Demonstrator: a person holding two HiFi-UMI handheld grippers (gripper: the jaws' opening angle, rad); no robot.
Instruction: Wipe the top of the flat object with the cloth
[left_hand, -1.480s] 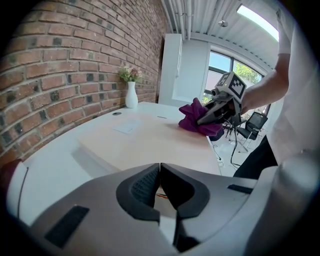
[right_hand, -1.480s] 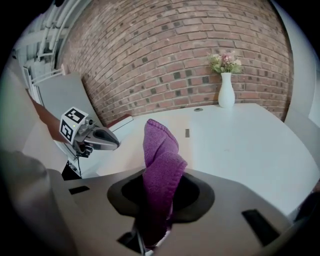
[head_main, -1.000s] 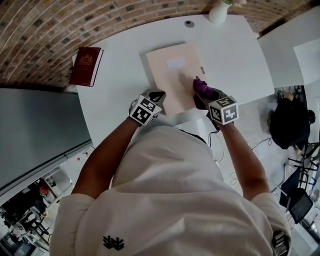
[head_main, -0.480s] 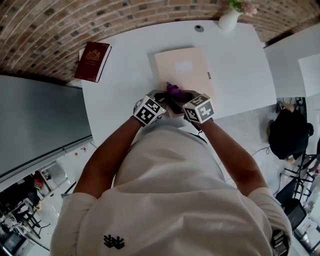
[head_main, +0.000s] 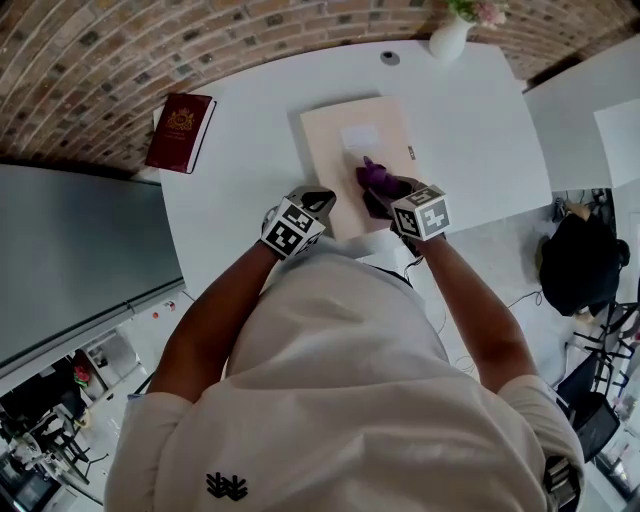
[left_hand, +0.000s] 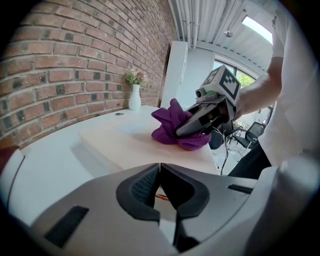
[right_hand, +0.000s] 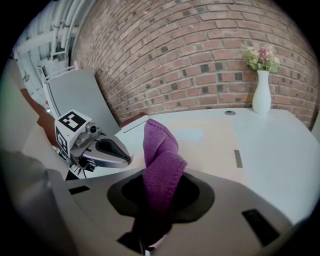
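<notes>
Overhead, a white table is seen against a brick wall. A dark red book with a gold crest is laid at the table's far left corner, well apart from everything else. At the far right a white vase is stood upright, and pale pink flowers with green leaves are held in it. Just left of the vase, a small round grey disc is set into the tabletop. Nothing is placed between these things and the middle of the table.

In the middle, the flat object is laid: a thin, smooth, beige rectangular board with a paler patch near its far end and a short dark mark by its right edge.

A purple cloth, soft and looped like towelling, is pinched between the jaws of the right gripper. It is bunched into a fold, and its free end is pushed out ahead of the jaws onto the top of the board, toward the right side.

The jaws of the left gripper are pressed together, and nothing is held between them. Its tips are placed at the board's near left corner; whether the board is touched cannot be told.
</notes>
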